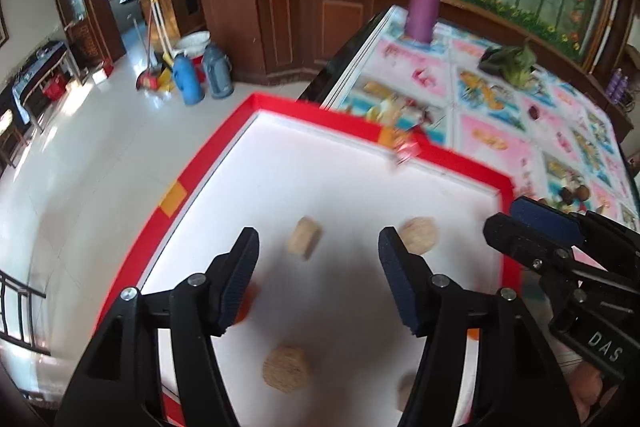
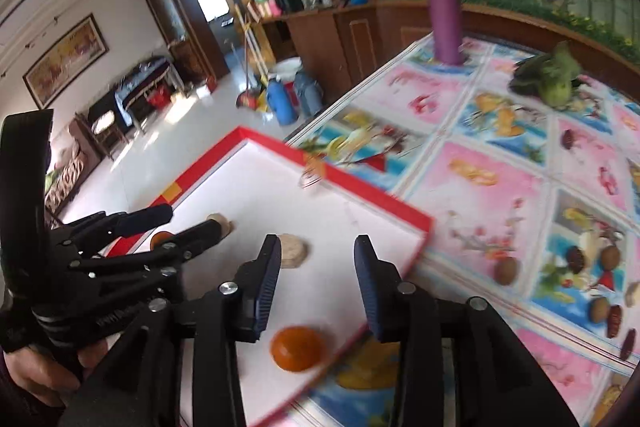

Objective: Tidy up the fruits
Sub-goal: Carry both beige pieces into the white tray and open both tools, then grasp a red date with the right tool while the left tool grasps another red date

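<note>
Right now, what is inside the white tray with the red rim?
The white tray with the red rim holds tan round pieces and a round orange fruit. The open left gripper and open right gripper hide parts of its floor.

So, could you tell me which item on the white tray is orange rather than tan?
The round orange fruit near the tray's right edge, below the right gripper's open jaws; the others are tan discs.
</note>
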